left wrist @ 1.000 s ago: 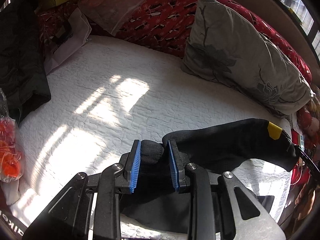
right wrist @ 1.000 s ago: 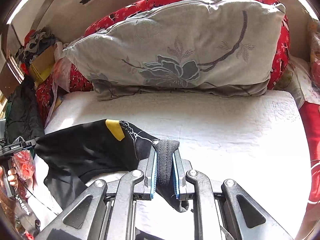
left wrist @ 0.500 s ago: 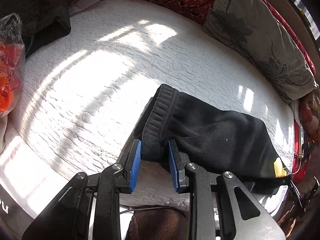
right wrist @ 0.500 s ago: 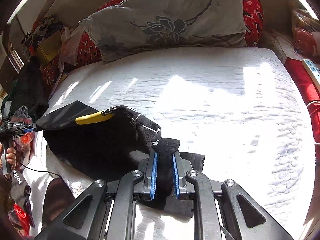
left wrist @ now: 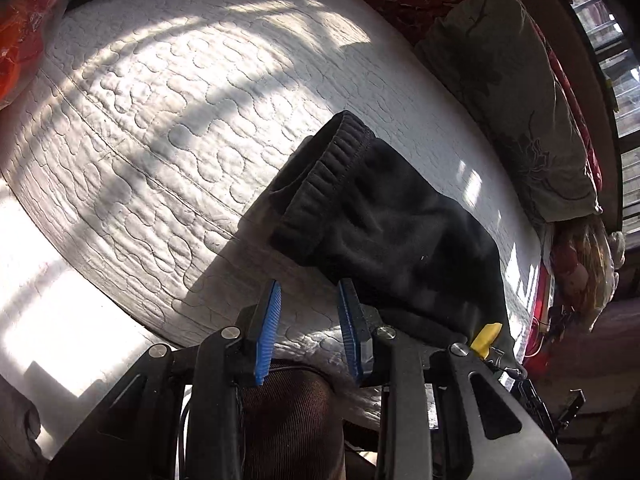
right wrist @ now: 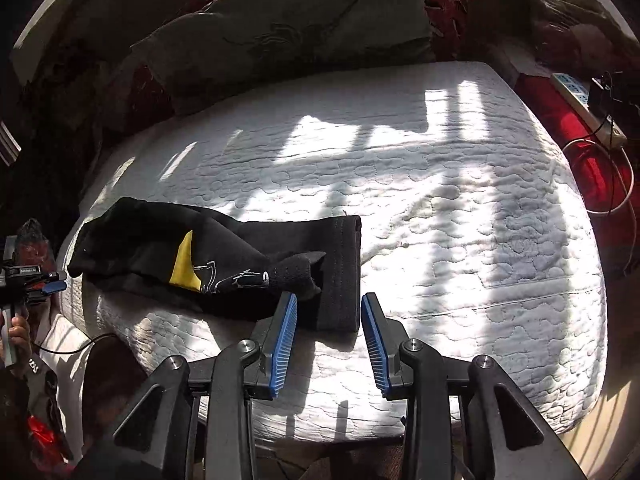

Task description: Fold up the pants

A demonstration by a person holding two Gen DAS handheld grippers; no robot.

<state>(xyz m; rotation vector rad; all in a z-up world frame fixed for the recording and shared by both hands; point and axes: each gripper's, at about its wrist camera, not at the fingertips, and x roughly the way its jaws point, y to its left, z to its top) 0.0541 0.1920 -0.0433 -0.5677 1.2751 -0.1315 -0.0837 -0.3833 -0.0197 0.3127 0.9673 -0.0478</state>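
Note:
The black pants lie folded on the white quilted mattress near its front edge, with a ribbed cuff at the left end and a yellow patch. In the right wrist view the pants show the yellow patch and a white print. My left gripper is open and empty, just in front of the cuff end. My right gripper is open and empty, its jaws just short of the pants' right edge. The left gripper also shows in the right wrist view.
A grey flowered pillow leans on red bedding at the back of the mattress. An orange plastic bag and dark clothes sit at the left. A power strip and cables lie at the right. My brown trouser leg is below.
Both grippers lowered the pants onto the mattress, opened and let go of the fabric. Both have drawn back a little toward the front edge.

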